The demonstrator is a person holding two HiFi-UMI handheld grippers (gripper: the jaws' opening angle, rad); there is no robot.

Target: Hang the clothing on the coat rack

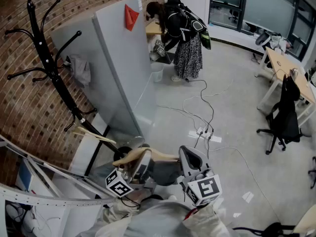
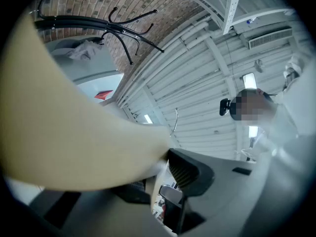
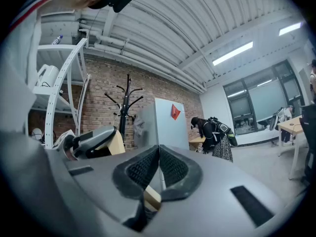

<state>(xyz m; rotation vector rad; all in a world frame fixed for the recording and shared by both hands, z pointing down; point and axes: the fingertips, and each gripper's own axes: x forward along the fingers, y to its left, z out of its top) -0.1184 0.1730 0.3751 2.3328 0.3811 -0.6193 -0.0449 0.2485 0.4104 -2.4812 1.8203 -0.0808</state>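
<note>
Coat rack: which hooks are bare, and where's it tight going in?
On the coat rack, the upper hooks toward the brick wall are bare. Tight on the right: that hook sits close to the grey partition, with a grey cloth below. The wooden hanger likely fits left.

**Brick-walled office, glossy grey floor**

A red brick wall (image 1: 24,107) runs down the left, with a grey partition panel (image 1: 123,58) standing beside it and a white metal frame (image 1: 49,174) at the near left. The pale floor (image 1: 237,83) carries loose white cables (image 1: 200,107). On the right stand a wooden desk (image 1: 291,73) and a black office chair (image 1: 284,120). Dark windows (image 1: 256,4) line the far wall. Strip lights (image 3: 232,53) glow on the ribbed ceiling (image 3: 163,28).
</note>
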